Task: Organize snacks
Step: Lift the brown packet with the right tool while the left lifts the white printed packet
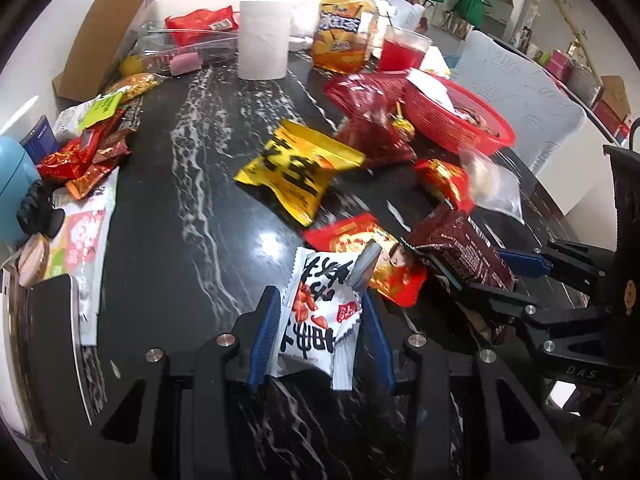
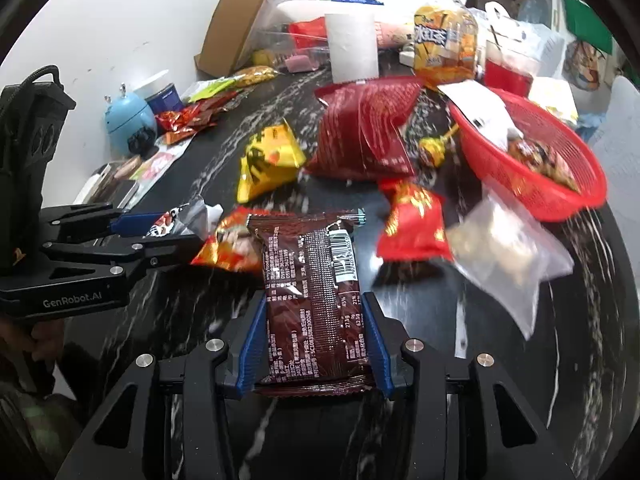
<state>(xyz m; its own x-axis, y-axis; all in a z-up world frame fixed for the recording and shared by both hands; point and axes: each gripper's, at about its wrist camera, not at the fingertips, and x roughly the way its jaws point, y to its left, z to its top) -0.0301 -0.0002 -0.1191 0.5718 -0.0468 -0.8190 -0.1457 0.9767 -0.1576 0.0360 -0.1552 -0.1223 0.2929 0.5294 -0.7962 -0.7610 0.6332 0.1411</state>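
Observation:
My left gripper (image 1: 320, 300) is shut on a white snack packet (image 1: 320, 312) with red and black print, held above the black marbled table (image 1: 180, 220). My right gripper (image 2: 316, 308) is shut on a dark brown snack packet (image 2: 312, 288) with a barcode; that gripper (image 1: 516, 276) and its brown packet (image 1: 460, 252) also show at the right of the left wrist view. The left gripper (image 2: 160, 232) appears at the left of the right wrist view. A red basket (image 2: 532, 148) with snacks inside sits at the right. Yellow (image 1: 300, 172), red (image 2: 416, 220) and dark red (image 2: 364, 128) packets lie between.
A paper roll (image 1: 264, 40), an orange drink bottle (image 1: 346, 28) and a red cup (image 1: 404, 48) stand at the back. A cardboard box (image 1: 104, 28) leans at the back left. Small packets (image 1: 88, 152) and a blue object (image 1: 12, 188) crowd the left edge. A clear bag (image 2: 508, 252) lies right.

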